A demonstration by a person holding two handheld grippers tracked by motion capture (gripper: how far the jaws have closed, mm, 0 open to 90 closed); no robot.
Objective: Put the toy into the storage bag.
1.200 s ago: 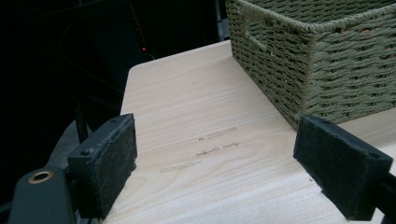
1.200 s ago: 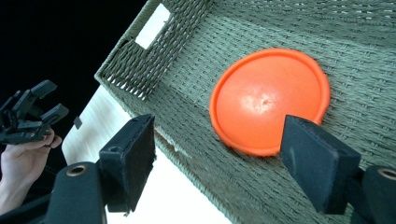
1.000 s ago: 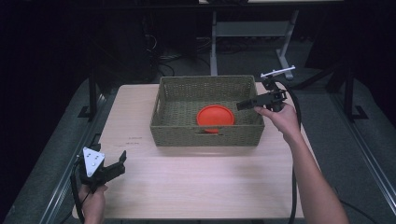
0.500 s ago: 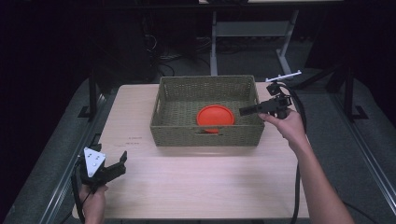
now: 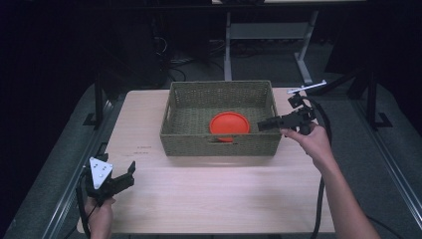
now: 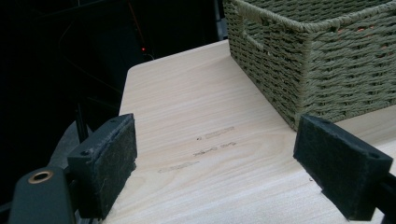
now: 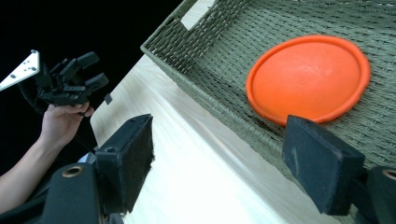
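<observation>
An orange disc [image 5: 229, 123] lies upside down on the floor of a green woven basket [image 5: 219, 144] in the middle of the table. My right gripper [image 5: 263, 125] hovers at the basket's right wall and points left toward the disc. In the right gripper view its jaws [image 7: 219, 172] stand wide open with nothing between them, and the orange disc [image 7: 308, 77] lies beyond them inside the basket [image 7: 196, 51]. My left gripper [image 5: 127, 178] rests low near the table's front left corner. Its jaws [image 6: 215, 172] are open and empty over bare wood, and the basket's corner [image 6: 317, 60] stands ahead.
The light wooden table [image 5: 214, 189] has free room in front of the basket and to its left. Dark floor, a metal stand [image 5: 229, 50] and cables lie behind the table. The left hand and its gripper [image 7: 70, 81] appear far off in the right gripper view.
My right gripper has drawn back to the right and toward the table's front, from over the basket's inside to its right wall. The left gripper has stayed put.
</observation>
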